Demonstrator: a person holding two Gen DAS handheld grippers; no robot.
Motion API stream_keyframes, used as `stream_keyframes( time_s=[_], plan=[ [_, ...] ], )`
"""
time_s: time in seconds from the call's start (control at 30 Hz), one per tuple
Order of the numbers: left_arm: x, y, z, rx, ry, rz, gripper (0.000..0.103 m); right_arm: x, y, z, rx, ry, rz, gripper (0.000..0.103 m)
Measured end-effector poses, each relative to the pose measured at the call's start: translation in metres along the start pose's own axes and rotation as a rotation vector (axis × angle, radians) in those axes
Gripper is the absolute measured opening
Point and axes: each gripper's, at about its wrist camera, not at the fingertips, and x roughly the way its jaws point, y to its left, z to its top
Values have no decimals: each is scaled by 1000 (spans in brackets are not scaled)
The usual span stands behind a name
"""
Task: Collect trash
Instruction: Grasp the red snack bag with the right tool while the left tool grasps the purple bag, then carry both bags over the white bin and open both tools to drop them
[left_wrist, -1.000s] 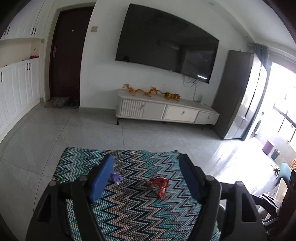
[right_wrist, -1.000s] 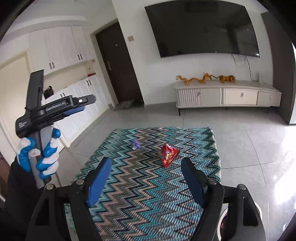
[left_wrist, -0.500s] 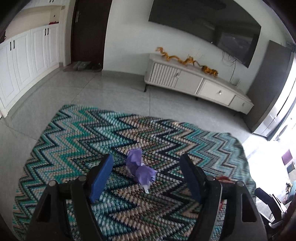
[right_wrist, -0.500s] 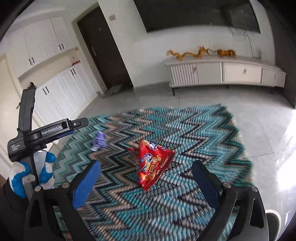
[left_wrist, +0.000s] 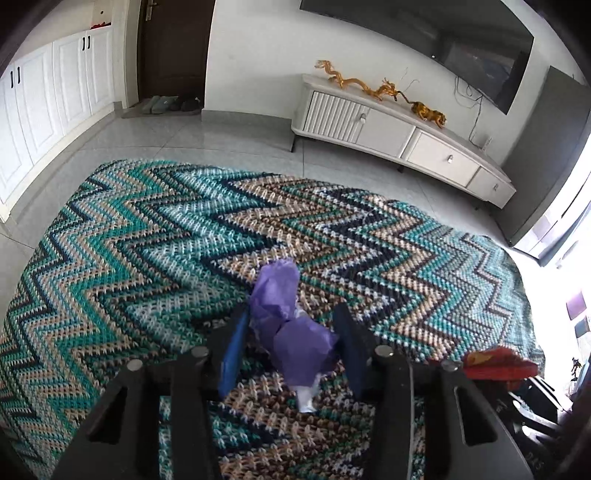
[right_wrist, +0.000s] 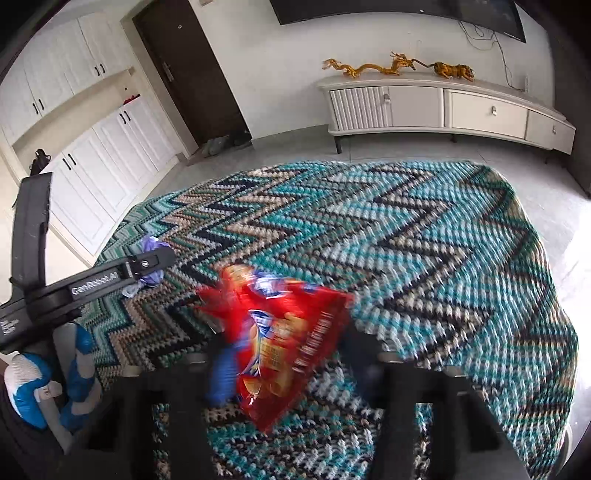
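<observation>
**Both grippers closing on trash**

Left hand-held gripper (left_wrist: 291, 341) w/ fingers narrowed round the purple wrapper (left_wrist: 290, 328), pads touching or nearly; squeeze on the bulk, not the white tail. Right hand-held gripper (right_wrist: 286, 363) straddles the red snack bag (right_wrist: 280, 336); blurred, can't tell if clamped. Both lie on the zigzag rug (left_wrist: 147, 236). Purple: crumpled, soft. Bag: glossy, crinkly, prob slippery.

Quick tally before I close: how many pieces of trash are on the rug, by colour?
Purple: 1, crumpled purple wrapper, between the left hand-held gripper fingers.
Red: 1, red snack bag, between the right hand-held gripper fingers.
Total: 2, both on the zigzag rug.
</observation>
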Motion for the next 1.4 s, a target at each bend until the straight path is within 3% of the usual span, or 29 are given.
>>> stream_keyframes(
  time_s=[0.17,0.63,1.07,1.4],
  plan=[
    [-27,-6,-11,26,-27,-32,41,-27,-1,-14,-7,-10,56,21],
    [-174,-47,-61,110,-148,-197,40,-207,26,-89,-11,-148,162,16],
    [-272,-144,-122,266,-210,-429,40,-364,-4,-187,46,-267,21,16],
    [-278,-252,-165,425,-134,-560,40,-452,-71,-250,163,-350,-167,16]
  ],
)
